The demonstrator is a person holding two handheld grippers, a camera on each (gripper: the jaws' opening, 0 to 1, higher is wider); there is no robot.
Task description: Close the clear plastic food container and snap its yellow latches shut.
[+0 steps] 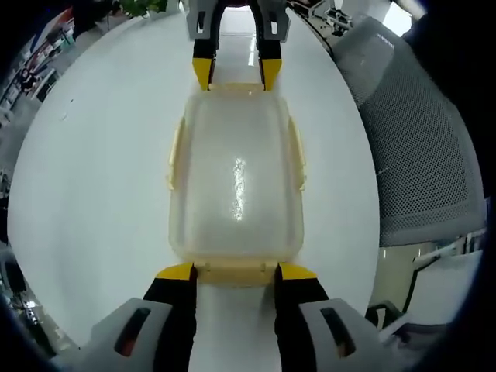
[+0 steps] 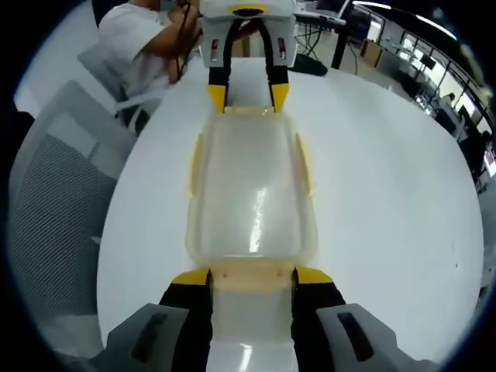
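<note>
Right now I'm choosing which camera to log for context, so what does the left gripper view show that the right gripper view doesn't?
Left gripper view: a grey mesh chair on the right and green leaves at the top edge.

Right gripper view: a seated person in a white shirt at the top left, and a grey chair on the left.

Both: the clear container with its lid on, lying on the white table, the left gripper at one end latch and the right gripper at the opposite one.

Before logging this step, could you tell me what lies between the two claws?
In both views, the clear plastic food container with yellow latches spans the gap between them.
</note>
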